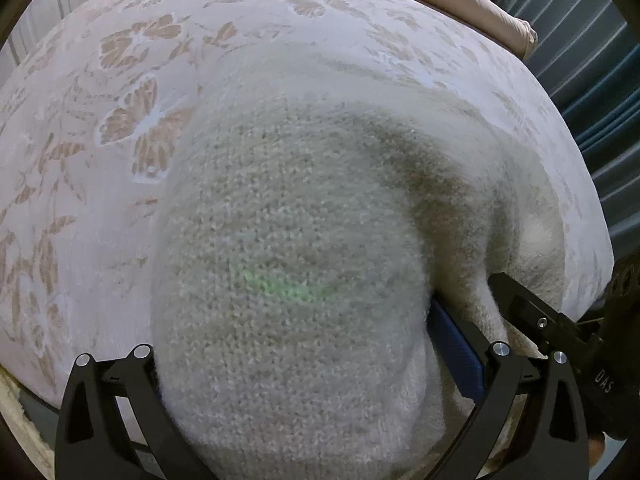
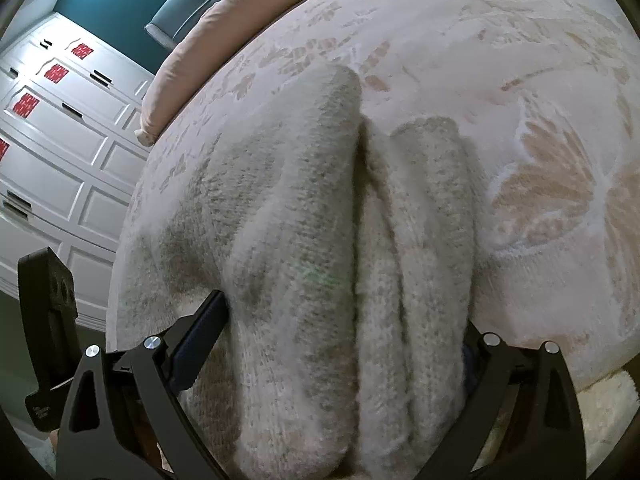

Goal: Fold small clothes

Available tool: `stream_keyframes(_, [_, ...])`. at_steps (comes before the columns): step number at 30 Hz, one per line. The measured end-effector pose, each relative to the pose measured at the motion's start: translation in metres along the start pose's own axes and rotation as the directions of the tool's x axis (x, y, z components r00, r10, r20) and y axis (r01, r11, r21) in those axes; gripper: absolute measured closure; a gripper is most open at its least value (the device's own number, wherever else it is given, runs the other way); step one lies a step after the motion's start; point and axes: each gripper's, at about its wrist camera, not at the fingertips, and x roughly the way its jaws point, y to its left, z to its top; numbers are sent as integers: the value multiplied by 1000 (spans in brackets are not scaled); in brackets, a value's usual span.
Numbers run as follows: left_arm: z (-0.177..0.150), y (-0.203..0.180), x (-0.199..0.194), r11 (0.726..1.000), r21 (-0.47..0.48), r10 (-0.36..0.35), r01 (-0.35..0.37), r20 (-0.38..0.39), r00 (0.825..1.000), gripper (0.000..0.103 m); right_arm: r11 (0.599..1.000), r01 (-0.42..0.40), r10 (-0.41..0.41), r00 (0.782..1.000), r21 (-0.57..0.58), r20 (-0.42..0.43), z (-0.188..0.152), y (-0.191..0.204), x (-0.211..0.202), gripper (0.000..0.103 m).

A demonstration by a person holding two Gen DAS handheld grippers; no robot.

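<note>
Both jaws spread wide astride knitted garment [image 2: 320,240], its folds running lengthwise away up the bedspread [image 2: 500,60]

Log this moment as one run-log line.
step: folding | sweater bunched on bedspread | left gripper: around sweater | right gripper: wide, around sweater

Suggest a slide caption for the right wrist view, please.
Right claw, spread wide, straddles a bunched cream knit garment on a floral bedspread.
</note>
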Motion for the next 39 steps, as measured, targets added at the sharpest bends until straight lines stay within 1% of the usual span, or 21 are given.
stream_keyframes(4, [-1,1,0,1000,15,-14,13,19,1000,5,1000,-4,4,1000,0,5,0,3,1,11])
stream_keyframes(7, [-5,4,-2,999,25,-34,33,43,998,5,1000,2,-2,1000,-2,9,-2,4,1,17])
stream_keyframes(9, [-9,10,-8,998,16,-62,62,41,997,5,1000,-6,6,1000,-1,12,-2,3,-1,27])
stream_keyframes(10, [-9,13,-10,996,5,-89,89,33,996,5,1000,-23,23,1000,6,11,-2,3,-3,35])
stream_keyframes(11, [-11,18,-13,994,-5,-112,113,23,993,7,999,-35,34,999,12,7,-2,2,-4,45])
stream_keyframes(13, [-11,22,-21,987,-22,-159,159,12,987,17,999,-38,38,999,39,5,-3,4,-12,58])
stream_keyframes(14, [-12,25,-28,982,-19,-188,189,11,982,26,999,-31,31,999,42,10,-4,6,-17,63])
stream_keyframes(15, [-13,27,-35,977,-14,-211,211,11,977,37,999,-19,18,1000,41,22,-7,12,-27,65])
stream_keyframes(16, [-14,29,-41,971,-12,-238,238,10,971,41,999,-16,15,999,37,37,-11,19,-35,66])
stream_keyframes(17, [-16,32,-50,959,-11,-282,282,3,959,50,999,-28,26,998,38,50,-15,23,-44,67])
stream_keyframes(18, [-18,35,-57,949,-13,-314,314,-5,949,54,998,-50,47,997,42,61,-20,29,-54,67])
stream_keyframes(20, [-25,38,-75,929,-7,-371,371,-10,928,57,998,-57,54,996,28,76,-31,42,-73,68])
stream_keyframes(22, [-33,38,-96,917,24,-398,398,4,917,59,999,-49,49,995,-2,91,-42,58,-93,68])
stream_keyframes(26, [-43,44,-151,891,111,-449,439,80,890,59,995,-80,89,984,-65,157,-52,91,-128,68])
stream_keyframes(30, [-29,59,-212,883,188,-462,429,200,864,59,977,-139,175,958,-163,228,-38,140,-150,68])
stream_keyframes(33, [-3,75,-254,894,234,-439,381,299,847,59,952,-180,245,933,-248,264,-14,181,-148,67])
stream_keyframes(34, [9,83,-266,905,243,-417,350,340,843,59,944,-186,261,926,-271,274,-4,194,-142,66])
stream_keyframes(35, [16,89,-271,913,243,-399,328,360,843,57,940,-187,268,923,-286,277,2,202,-136,63])
stream_keyframes(37, [34,104,-268,935,227,-343,273,386,856,50,943,-167,250,927,-288,279,16,214,-110,56])
stream_keyframes(38, [43,115,-257,953,195,-293,234,385,875,40,947,-148,226,939,-286,261,24,217,-87,53])
stream_keyframes(39, [50,126,-242,965,170,-250,200,364,897,37,953,-117,186,954,-281,234,28,216,-61,52])
